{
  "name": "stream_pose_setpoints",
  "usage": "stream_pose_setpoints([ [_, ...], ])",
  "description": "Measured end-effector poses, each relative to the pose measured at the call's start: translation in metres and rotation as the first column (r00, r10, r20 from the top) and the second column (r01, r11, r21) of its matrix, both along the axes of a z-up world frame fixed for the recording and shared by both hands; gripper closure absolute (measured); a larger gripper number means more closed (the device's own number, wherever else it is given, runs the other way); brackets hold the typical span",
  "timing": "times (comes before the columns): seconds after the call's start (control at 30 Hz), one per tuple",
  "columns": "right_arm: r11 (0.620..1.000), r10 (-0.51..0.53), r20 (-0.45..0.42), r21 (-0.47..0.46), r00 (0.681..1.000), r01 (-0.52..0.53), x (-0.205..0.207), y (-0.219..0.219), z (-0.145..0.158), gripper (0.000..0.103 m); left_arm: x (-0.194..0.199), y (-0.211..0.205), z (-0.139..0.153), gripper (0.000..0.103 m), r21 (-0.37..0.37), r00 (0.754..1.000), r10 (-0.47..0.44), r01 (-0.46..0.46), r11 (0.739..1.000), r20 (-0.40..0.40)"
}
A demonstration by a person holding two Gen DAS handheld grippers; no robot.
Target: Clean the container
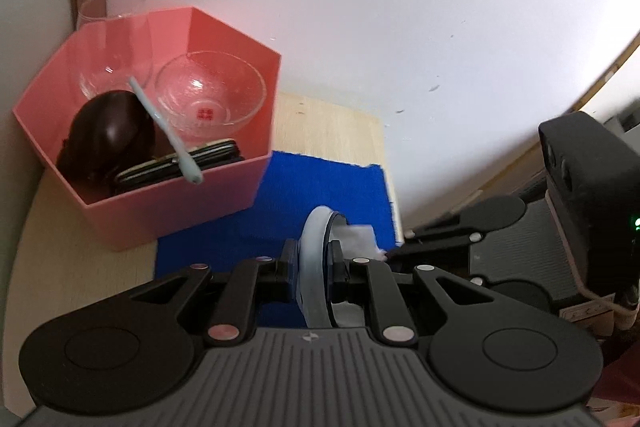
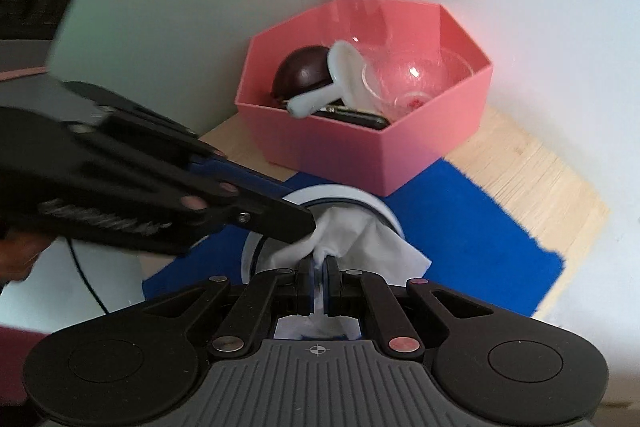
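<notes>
A white bowl-like container with a pale blue rim (image 1: 310, 259) sits tipped over a blue mat (image 1: 280, 195). My left gripper (image 1: 312, 267) is shut on its rim. In the right wrist view the container (image 2: 344, 197) holds a white tissue (image 2: 352, 239), and my right gripper (image 2: 319, 275) is shut on that tissue at the container's mouth. The left gripper's arm (image 2: 160, 187) reaches in from the left, and the right gripper (image 1: 440, 239) shows at the right of the left wrist view.
A pink hexagonal bin (image 1: 172, 211) stands at the back corner with a clear glass bowl (image 1: 210, 95), a dark brown bowl (image 1: 112, 135), a pale spoon (image 1: 168, 135) and dark flat items. A tall glass (image 1: 108, 7) stands behind it. White walls enclose the wooden table (image 2: 532, 167).
</notes>
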State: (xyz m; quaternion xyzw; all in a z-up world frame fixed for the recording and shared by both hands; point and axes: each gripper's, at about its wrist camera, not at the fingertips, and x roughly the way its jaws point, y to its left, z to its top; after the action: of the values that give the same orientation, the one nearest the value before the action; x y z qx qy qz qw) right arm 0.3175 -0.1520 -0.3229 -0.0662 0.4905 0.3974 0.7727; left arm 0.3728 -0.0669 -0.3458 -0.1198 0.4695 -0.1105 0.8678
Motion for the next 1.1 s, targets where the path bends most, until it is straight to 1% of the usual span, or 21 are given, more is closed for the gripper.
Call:
stream_pose_setpoints([
  [0.07,0.999,-0.017,-0.025,-0.05,1.0,0.016,0.0,0.001,-0.009,0.097,0.0,0.001,-0.002,0.087,0.009,1.0,0.02,-0.02,1.0,0.006],
  [0.1,0.996,-0.014,-0.006,-0.087,1.0,0.014,-0.004,0.003,-0.01,0.097,0.001,0.002,-0.003,0.091,0.013,1.0,0.03,-0.03,0.999,0.008],
  [0.13,0.992,-0.008,0.016,-0.124,1.0,0.01,-0.007,0.003,-0.01,0.097,0.001,0.002,-0.003,0.102,0.017,0.999,0.04,-0.04,0.999,0.011],
  [0.2,0.985,-0.004,0.041,-0.173,0.999,0.011,-0.014,0.003,-0.009,0.097,0.002,0.002,-0.004,0.102,0.03,0.999,0.041,-0.042,0.999,0.019],
  [0.27,0.977,-0.008,0.058,-0.212,0.998,0.02,-0.018,-0.002,-0.007,0.097,0.005,0.0,-0.008,0.102,0.022,1.0,0.022,-0.022,1.0,-0.008],
  [0.37,0.988,-0.022,0.036,-0.15,0.999,0.028,-0.019,-0.011,0.001,0.097,0.003,-0.001,-0.012,0.102,0.011,1.0,0.01,-0.01,1.0,-0.016],
  [0.47,0.981,-0.009,0.062,-0.194,0.998,0.021,-0.02,-0.011,0.001,0.097,0.002,-0.001,-0.009,0.102,0.01,1.0,-0.003,0.003,1.0,-0.009],
  [0.53,0.985,-0.064,0.031,-0.159,0.997,0.068,-0.016,-0.022,0.002,0.097,0.002,-0.004,-0.009,0.102,0.028,0.999,-0.034,0.035,0.999,-0.009],
  [0.6,0.986,-0.121,-0.028,-0.121,0.992,0.117,-0.009,-0.035,-0.005,0.097,0.001,-0.012,-0.006,0.096,0.074,0.996,-0.093,0.092,0.993,0.013],
  [0.63,0.985,-0.135,-0.034,-0.109,0.99,0.131,-0.008,-0.038,-0.004,0.097,0.0,-0.016,-0.005,0.084,0.098,0.992,-0.123,0.121,0.988,0.023],
  [0.67,0.986,-0.149,-0.043,-0.089,0.988,0.144,-0.008,-0.044,-0.002,0.097,-0.001,-0.02,-0.004,0.077,0.122,0.988,-0.153,0.149,0.981,0.032],
  [0.73,0.981,-0.189,-0.06,-0.048,0.98,0.186,-0.006,-0.058,0.005,0.097,-0.009,-0.036,0.001,0.067,0.262,0.964,-0.253,0.224,0.939,0.084],
  [0.77,0.977,-0.211,-0.062,-0.033,0.975,0.21,-0.006,-0.067,0.009,0.097,-0.014,-0.044,0.002,0.062,0.326,0.943,-0.319,0.273,0.905,0.093],
  [0.8,0.972,-0.233,-0.068,-0.017,0.97,0.232,-0.005,-0.076,0.012,0.097,-0.018,-0.053,0.002,0.048,0.39,0.919,-0.384,0.32,0.864,0.096],
  [0.83,0.967,-0.253,-0.074,-0.005,0.964,0.254,-0.004,-0.085,0.014,0.097,-0.024,-0.061,0.001,0.034,0.458,0.886,-0.454,0.365,0.81,0.096],
  [0.87,0.961,-0.274,-0.076,0.002,0.959,0.275,-0.004,-0.093,0.016,0.097,-0.031,-0.07,-0.002,0.028,0.532,0.844,-0.527,0.405,0.743,0.095],
  [0.9,0.956,-0.291,-0.078,0.012,0.954,0.293,-0.004,-0.102,0.018,0.097,-0.04,-0.078,-0.005,0.016,0.609,0.796,-0.598,0.429,0.667,0.094],
  [0.93,0.952,-0.301,-0.082,0.025,0.95,0.304,-0.004,-0.11,0.02,0.097,-0.05,-0.085,-0.01,0.008,0.687,0.741,-0.665,0.436,0.581,0.092],
  [0.97,0.95,-0.307,-0.088,0.036,0.947,0.311,-0.005,-0.116,0.02,0.097,-0.06,-0.092,-0.016,0.007,0.759,0.682,-0.727,0.431,0.488,0.08],
  [1.03,0.947,-0.314,-0.101,0.044,0.944,0.319,-0.007,-0.123,0.019,0.097,-0.077,-0.1,-0.029,0.004,0.854,0.558,-0.83,0.428,0.295,0.007],
  [1.1,0.951,-0.302,-0.092,0.036,0.949,0.307,-0.011,-0.122,0.019,0.097,-0.089,-0.104,-0.042,0.002,0.897,0.438,-0.894,0.427,0.112,-0.097],
])
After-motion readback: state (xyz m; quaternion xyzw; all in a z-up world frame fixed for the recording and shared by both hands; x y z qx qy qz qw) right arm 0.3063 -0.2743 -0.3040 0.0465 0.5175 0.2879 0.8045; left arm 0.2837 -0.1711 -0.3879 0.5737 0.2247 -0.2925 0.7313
